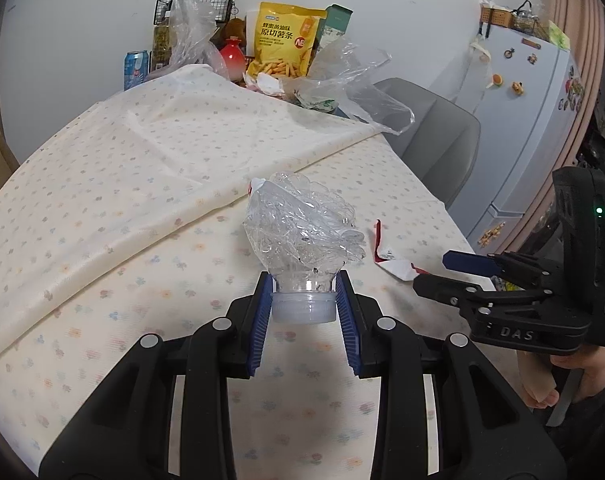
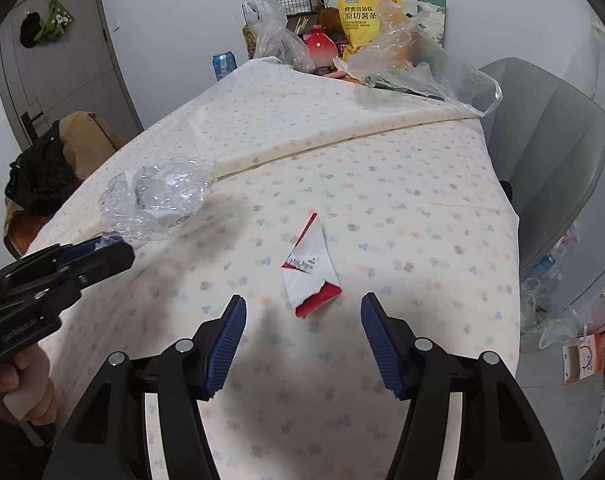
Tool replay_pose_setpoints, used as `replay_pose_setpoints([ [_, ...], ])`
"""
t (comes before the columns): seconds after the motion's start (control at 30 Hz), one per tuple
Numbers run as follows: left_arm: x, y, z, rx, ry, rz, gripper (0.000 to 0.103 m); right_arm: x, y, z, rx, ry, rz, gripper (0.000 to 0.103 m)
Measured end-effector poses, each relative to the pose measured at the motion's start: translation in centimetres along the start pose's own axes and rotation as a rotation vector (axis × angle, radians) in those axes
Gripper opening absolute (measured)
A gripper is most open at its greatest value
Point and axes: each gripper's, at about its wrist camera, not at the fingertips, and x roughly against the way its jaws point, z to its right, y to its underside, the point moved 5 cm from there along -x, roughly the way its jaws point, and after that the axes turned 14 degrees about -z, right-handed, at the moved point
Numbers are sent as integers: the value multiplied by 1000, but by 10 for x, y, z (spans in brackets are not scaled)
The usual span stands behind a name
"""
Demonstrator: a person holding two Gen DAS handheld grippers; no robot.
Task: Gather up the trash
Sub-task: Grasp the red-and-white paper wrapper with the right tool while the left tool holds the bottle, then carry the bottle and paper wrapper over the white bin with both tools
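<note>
My left gripper is shut on the neck and cap of a crushed clear plastic bottle, held above the table; the bottle also shows in the right wrist view. A torn red and white paper carton lies flat on the flowered tablecloth, just ahead of my right gripper, which is open and empty. In the left wrist view the carton lies to the right of the bottle, with the right gripper beside it.
At the far end of the table stand a yellow snack bag, a red vase, a blue can, a wire basket and loose clear plastic bags. A grey chair stands to the right. A fridge is beyond it.
</note>
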Motion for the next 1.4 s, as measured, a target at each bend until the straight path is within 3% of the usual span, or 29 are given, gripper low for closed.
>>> replay_pose_setpoints([
  [0.03, 1, 0, -1, 0, -2, 0, 32, -3, -2, -1, 4, 7, -3, 53],
  [0.17, 3, 2, -3, -2, -10, -3, 32, -15, -4, -3, 8, 17, -31, 20],
  [0.47, 14, 1, 2, -17, -16, 9, 32, 7, 4, -6, 14, 2, 28, 17],
  [0.77, 23, 0, 31, -68, -2, 23, 32, 48, 29, 3, -10, -16, 95, 17],
  [1.4, 6, -5, 137, -241, 46, -2, 32, 114, 95, 99, -202, 11, 204, 17],
])
